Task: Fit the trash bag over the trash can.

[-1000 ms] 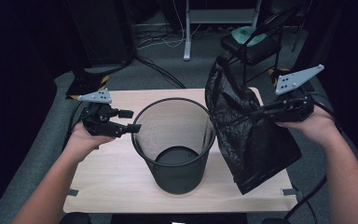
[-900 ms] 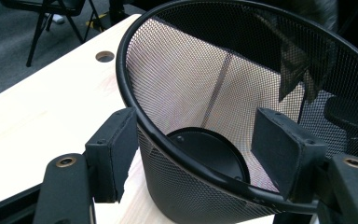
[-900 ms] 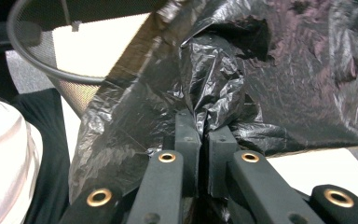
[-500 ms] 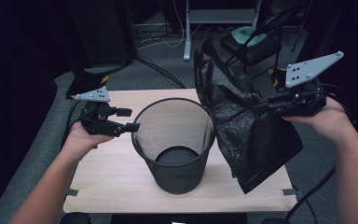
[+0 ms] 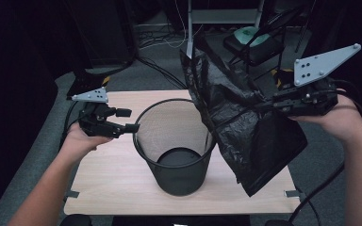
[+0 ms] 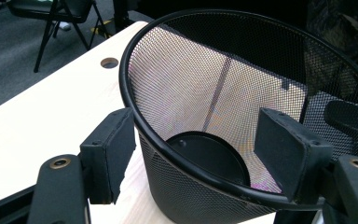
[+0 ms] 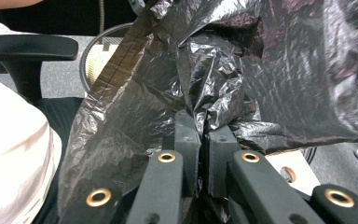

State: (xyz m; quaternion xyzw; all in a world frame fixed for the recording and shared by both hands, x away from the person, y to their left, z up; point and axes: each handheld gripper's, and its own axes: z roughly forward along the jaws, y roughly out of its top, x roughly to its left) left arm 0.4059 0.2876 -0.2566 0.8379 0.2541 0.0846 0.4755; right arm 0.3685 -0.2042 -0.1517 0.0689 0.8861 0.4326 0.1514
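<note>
A person is sitting at a light wooden bench (image 5: pixel 118 179) and holding a two-jaw gripper in each hand. A round black wire-mesh wastebasket (image 5: pixel 176 155) is standing upright near the middle of the bench, its solid dark bottom showing through the open top. The left gripper (image 5: pixel 128 120) is sitting at the basket's left side, its jaws spread apart and straddling the rim; in the left gripper view one pad (image 6: pixel 109 151) is hanging outside the mesh wall and the other pad is hanging inside, with the rim (image 6: pixel 177 149) passing between them and neither pad pressing it. The right gripper (image 5: pixel 268 101) is being held up above the right side of the bench, with its grey three-cornered plate (image 5: pixel 325 63) tilting upward. Its jaws are clenched on a crumpled black plastic bag (image 5: pixel 245 127), which is hanging down beside and partly over the basket's right rim. In the right gripper view the bag's folds (image 7: pixel 214 98) are bunching between the closed pads. No brand, label or writing is readable anywhere. Cables and a chair (image 5: pixel 257 42) are sitting on the grey floor beyond the bench.
</note>
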